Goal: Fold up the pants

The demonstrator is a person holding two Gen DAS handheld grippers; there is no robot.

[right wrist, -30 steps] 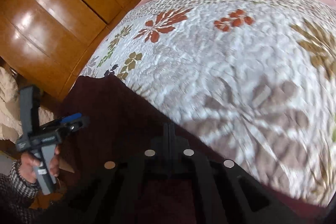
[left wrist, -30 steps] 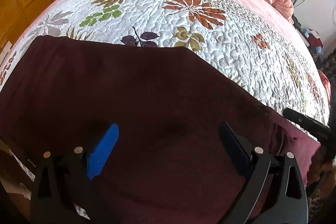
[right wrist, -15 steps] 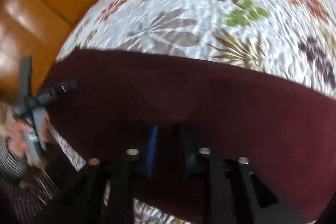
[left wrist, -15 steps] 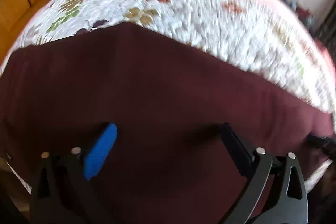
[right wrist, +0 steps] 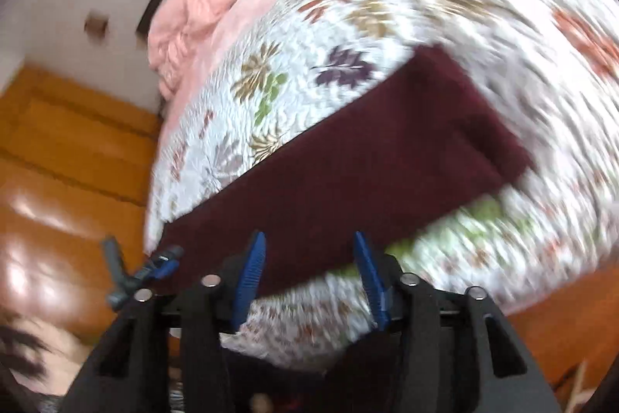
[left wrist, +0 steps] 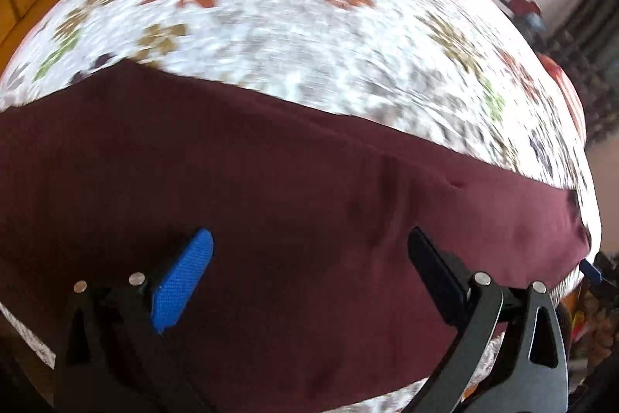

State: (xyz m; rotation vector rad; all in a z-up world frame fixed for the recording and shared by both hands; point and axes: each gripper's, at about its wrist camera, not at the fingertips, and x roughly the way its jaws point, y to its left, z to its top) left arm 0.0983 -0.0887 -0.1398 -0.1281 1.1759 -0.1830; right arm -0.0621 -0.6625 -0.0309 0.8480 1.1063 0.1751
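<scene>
While spread flat across the floral quilt, maroon pants fill 6 o'clock under left gripper, jaws wide, gripping nothing. Right gripper jaws opening, nothing between; pants toward 12 o'clock.

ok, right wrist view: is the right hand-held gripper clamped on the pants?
No: the right hand-held gripper has its blue pads apart and opening, with nothing pinched between them; the maroon pants lie flat on the quilt.
</scene>
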